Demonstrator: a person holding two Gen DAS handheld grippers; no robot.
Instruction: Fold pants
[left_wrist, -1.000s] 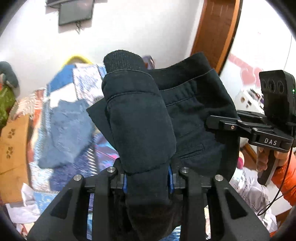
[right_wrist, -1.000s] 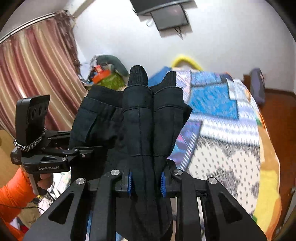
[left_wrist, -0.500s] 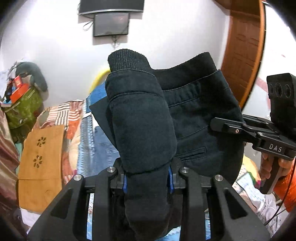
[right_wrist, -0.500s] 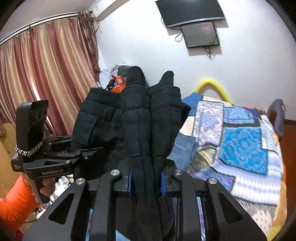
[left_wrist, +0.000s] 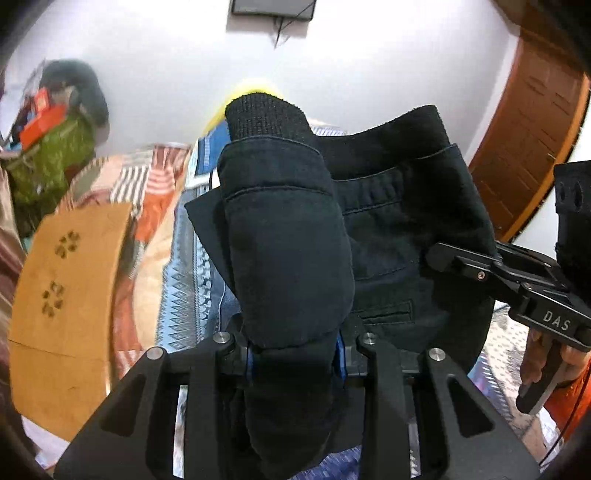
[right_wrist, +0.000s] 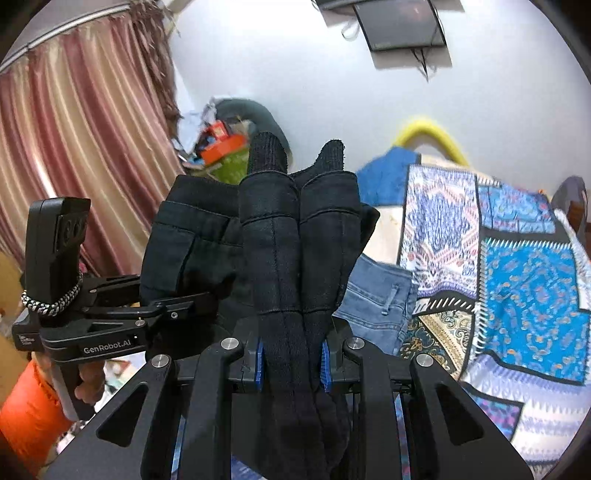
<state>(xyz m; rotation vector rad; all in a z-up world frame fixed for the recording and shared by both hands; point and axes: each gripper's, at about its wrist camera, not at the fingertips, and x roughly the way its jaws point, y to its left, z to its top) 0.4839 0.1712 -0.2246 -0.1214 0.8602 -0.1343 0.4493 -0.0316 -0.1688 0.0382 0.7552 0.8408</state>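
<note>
Dark navy pants (left_wrist: 388, 221) hang in the air, stretched between both grippers above a bed. My left gripper (left_wrist: 295, 363) is shut on a bunched fold of the pants, which bulges up over its blue pads. In the right wrist view my right gripper (right_wrist: 291, 363) is shut on another thick fold of the same pants (right_wrist: 295, 240). The right gripper (left_wrist: 461, 264) shows at the right edge of the left wrist view, clamped on the fabric. The left gripper (right_wrist: 184, 308) appears at the left of the right wrist view, also on the fabric.
A patchwork bedspread (right_wrist: 517, 266) covers the bed below, with blue jeans (right_wrist: 376, 299) lying on it. A wooden board (left_wrist: 66, 295) stands at the left, a curtain (right_wrist: 74, 147) and a cluttered pile (right_wrist: 221, 147) behind, a wooden door (left_wrist: 535, 129) at the right. An orange sleeve (right_wrist: 26, 417) is near.
Both grippers have swung across the room together with the pants still held and have sunk a little. The bed and jeans have shifted rightward in the right wrist view.
</note>
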